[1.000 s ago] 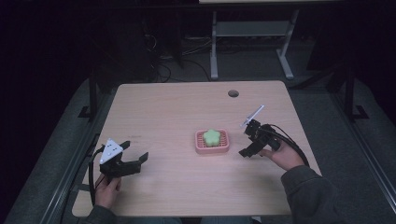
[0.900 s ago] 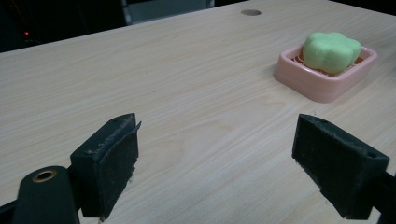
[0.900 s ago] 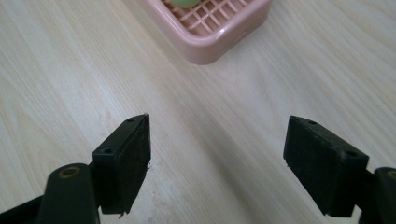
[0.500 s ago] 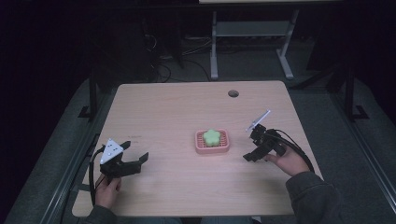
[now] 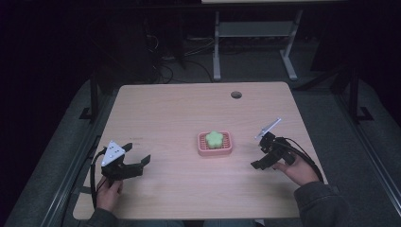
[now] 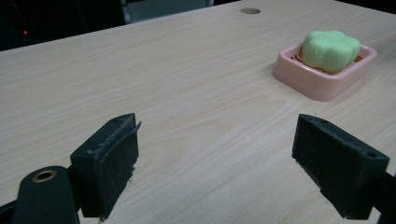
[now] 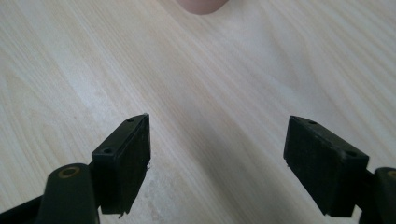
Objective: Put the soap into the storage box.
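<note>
Apparently both hand-held grippers [image 5: 138, 163] [image 5: 263, 157] wide apart, empty.

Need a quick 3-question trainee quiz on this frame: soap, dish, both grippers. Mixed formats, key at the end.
1. True or false: the green flower-shaped soap lies in the pink soap dish.
2. Which gripper is nearer the dish? A) left gripper B) right gripper
3. Fill in: both grippers' jaws are ____, holding nothing.

Key: 1 true; 2 B; 3 open.
</note>
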A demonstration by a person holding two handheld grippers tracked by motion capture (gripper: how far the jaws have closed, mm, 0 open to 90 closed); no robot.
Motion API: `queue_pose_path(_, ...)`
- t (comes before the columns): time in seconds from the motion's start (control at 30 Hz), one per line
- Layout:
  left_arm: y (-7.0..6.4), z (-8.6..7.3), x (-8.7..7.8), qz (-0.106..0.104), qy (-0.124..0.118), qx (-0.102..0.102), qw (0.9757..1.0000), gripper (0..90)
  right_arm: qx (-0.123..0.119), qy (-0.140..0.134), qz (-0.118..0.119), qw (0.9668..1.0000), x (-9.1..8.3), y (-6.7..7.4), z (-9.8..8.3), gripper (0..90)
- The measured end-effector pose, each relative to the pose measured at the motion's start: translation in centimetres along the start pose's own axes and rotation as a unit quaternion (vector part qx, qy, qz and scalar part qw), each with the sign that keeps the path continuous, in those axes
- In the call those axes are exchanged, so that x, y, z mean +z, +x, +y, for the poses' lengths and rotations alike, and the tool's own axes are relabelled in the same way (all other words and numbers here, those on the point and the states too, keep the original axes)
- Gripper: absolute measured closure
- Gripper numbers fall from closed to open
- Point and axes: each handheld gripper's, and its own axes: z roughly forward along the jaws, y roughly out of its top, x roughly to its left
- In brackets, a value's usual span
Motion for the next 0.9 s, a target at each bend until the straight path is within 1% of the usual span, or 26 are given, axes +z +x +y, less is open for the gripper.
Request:
queue_pose_path(0.37,0.0,0.0,0.0,-0.001,0.004,0.003,1.0,14.3,0.007,-0.006,0.001,1.0,0.1,0.2,-1.6,22.6)
queue_pose_path(0.7,0.0,-0.1,0.1,-0.003,0.004,0.006,1.0,14.3,0.023,-0.019,0.001,0.9996,0.1,0.2,-3.6,22.6)
queue_pose_path(0.77,-0.1,-0.1,0.1,-0.004,0.004,0.006,1.0,14.3,0.027,-0.024,0.002,0.9993,0.0,0.2,-4.0,22.6)
queue_pose_path(0.8,-0.1,-0.1,0.1,-0.004,0.004,0.007,1.0,14.3,0.026,-0.028,0.002,0.9993,0.0,0.2,-4.2,22.6)
queue_pose_path(0.83,-0.1,-0.1,0.1,-0.004,0.004,0.007,1.0,14.3,0.03,-0.027,0.001,0.9992,0.0,0.2,-4.3,22.6)
queue_pose_path(0.9,-0.1,-0.1,0.2,-0.004,0.005,0.006,1.0,14.3,0.031,-0.029,0.003,0.9991,0.1,0.3,-4.7,22.6)
